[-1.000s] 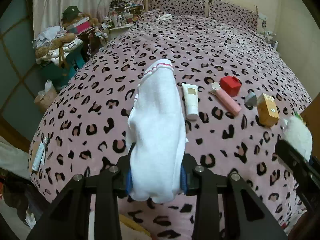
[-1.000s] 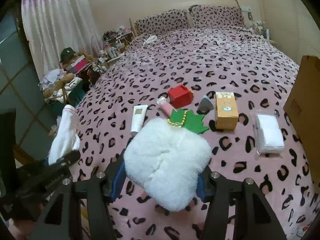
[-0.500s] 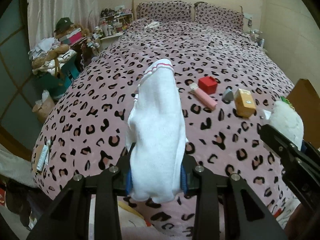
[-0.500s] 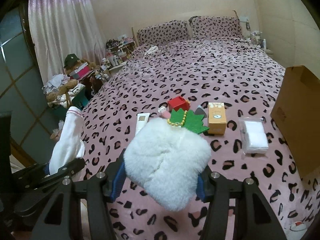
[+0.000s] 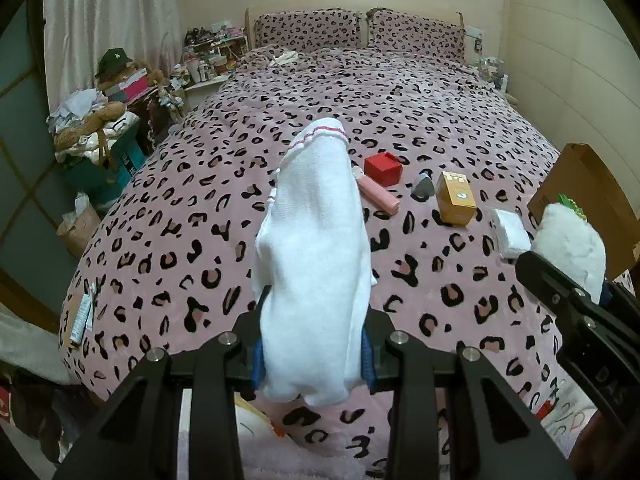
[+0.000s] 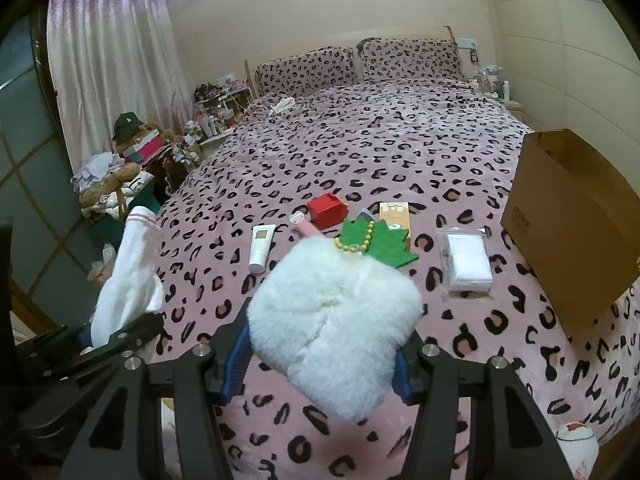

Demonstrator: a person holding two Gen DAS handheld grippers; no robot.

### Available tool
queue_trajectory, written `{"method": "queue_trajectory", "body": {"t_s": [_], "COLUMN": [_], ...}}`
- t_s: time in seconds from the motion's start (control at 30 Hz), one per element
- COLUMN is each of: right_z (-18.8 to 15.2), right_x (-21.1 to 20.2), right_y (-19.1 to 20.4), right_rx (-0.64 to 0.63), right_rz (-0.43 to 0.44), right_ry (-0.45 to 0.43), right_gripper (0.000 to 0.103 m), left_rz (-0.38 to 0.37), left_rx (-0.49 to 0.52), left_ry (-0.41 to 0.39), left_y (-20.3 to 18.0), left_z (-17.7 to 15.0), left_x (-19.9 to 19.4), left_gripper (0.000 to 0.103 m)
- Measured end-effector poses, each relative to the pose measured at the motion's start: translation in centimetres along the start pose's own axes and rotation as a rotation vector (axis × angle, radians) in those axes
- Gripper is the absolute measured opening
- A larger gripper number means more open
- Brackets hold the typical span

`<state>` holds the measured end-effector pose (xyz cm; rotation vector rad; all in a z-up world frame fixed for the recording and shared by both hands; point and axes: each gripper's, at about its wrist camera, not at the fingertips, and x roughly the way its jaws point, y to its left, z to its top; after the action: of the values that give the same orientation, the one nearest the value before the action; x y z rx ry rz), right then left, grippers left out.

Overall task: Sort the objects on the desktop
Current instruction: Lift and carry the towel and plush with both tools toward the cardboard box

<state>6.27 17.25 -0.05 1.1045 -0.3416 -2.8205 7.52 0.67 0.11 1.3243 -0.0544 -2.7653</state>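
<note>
While my left gripper [image 5: 312, 356] clamps a white sock [image 5: 316, 256] at frame centre, hiding the tube [image 6: 262, 248], my right gripper [image 6: 320, 364] clamps a fluffy plush [image 6: 336, 320] that covers part of the orange box [image 6: 394, 214]; the carton [image 6: 568, 224] is cut off at right.

Left gripper [image 5: 312, 356], right gripper [image 6: 322, 364]: jaws apparently clamped.
</note>
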Motion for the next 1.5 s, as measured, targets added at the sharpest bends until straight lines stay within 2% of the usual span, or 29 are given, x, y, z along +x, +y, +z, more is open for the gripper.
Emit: {"method": "queue_trajectory", "body": {"t_s": [0.47, 1.5], "right_z": [-0.7, -1.0], "right_x": [-1.6, -3.3], "right_y": [-1.1, -9.5], "right_rx": [0.006, 0.123], "right_rz": [-0.033, -0.16], "right_ry": [-0.012, -0.021], "right_gripper": [0.058, 0.058], "left_rz": [-0.067, -0.212], "left_rx": [0.024, 0.159], "left_ry": [0.034, 0.065], "left_y": [-2.4, -12.5], "left_z": [-0.6, 0.8], "left_x": [0.1, 1.8], "left_gripper": [0.036, 0.036]}}
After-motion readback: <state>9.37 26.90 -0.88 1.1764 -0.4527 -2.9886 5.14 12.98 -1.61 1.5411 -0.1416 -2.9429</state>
